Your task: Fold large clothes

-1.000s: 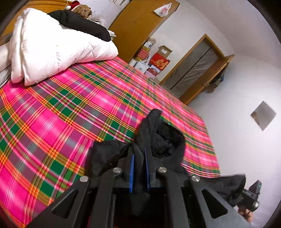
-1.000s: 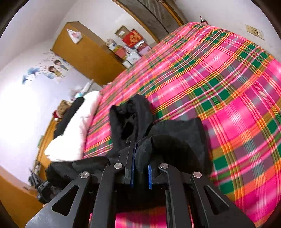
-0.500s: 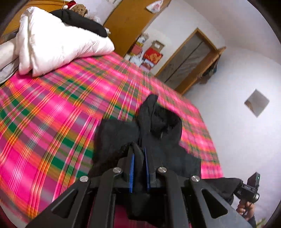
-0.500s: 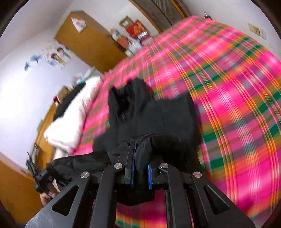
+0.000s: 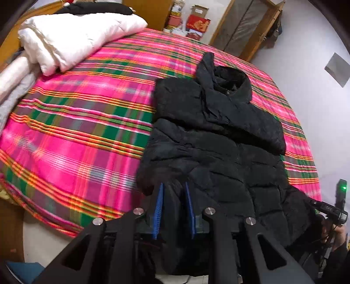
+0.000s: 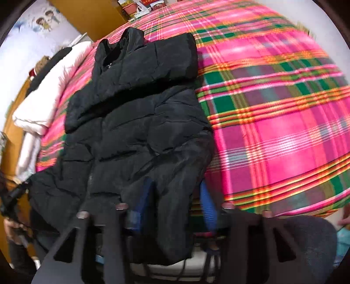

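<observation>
My left gripper (image 5: 174,209) and right gripper (image 6: 175,207) are opening off the soft, bulky black quilted puffer jacket (image 5: 210,135), whose hem at six o'clock I'd regrip.

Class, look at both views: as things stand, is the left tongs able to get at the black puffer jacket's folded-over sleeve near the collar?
Probably yes. The left tongs, jaws opening, sit at the black puffer jacket hem; nothing lies over the folded-over sleeve on the pink plaid bedspread.

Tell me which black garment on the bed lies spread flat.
The black puffer jacket near the tools, laid out on the plaid bedspread. The other black garment lies bunched atop the white duvet.
</observation>
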### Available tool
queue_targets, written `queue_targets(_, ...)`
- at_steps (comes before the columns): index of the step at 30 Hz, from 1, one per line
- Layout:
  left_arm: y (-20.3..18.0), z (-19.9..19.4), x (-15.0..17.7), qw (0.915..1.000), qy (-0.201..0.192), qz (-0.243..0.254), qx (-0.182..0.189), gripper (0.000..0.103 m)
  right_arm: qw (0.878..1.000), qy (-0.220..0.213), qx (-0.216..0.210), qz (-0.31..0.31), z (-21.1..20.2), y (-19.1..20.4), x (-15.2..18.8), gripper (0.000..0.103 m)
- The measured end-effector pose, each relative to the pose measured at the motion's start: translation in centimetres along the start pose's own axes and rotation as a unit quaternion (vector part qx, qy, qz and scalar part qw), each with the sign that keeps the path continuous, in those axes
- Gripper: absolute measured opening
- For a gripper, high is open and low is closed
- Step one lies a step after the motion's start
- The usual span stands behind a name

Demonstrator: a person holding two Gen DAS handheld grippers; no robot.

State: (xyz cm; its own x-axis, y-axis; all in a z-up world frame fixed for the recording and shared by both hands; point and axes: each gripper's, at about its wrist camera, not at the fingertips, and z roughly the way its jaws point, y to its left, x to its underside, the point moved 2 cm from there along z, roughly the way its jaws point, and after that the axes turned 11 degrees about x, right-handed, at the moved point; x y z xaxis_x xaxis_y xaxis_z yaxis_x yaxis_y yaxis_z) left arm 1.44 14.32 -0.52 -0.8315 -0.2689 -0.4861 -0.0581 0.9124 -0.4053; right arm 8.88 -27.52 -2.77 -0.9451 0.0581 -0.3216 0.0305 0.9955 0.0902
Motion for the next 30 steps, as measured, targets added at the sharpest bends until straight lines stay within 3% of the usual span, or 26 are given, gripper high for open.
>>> queue_targets(3,0.8,-2.1,-0.3,0.9991,-0.028,0.0,-0.031,0.034,1.0,-0.022,0.021,0.004,-1.1,-0.9,-0.1,0.058)
queue_targets(5,1.2,-2.8,-0.9,0.9984,-0.047,-0.001,-0.031,0.034,0.999,-0.045,0.024,0.008,-1.6,-1.1,-0.5,0.058)
queue_targets(9,0.4,-1.8,-2.9,0.9979,-0.063,0.005,-0.016,0.034,0.998,-0.064,-0.006,0.009,-1.5,0.8,-1.7,0.058)
queue_targets(14,-2.9,2.3,-6.3,0.9974,-0.062,0.034,0.015,0.034,0.996,-0.08,-0.023,-0.02,-0.2,4.6,-5.1,0.058)
queue_targets(22,-7.8,9.9,-16.1,0.9935,-0.069,0.063,0.066,0.034,0.99,-0.117,-0.034,-0.068,2.2,9.4,-14.6,0.058)
queue_targets(30,-11.4,19.8,-27.5,0.991,-0.057,0.101,0.067,0.034,0.985,-0.141,-0.047,-0.084,6.5,13.6,-26.2,0.058)
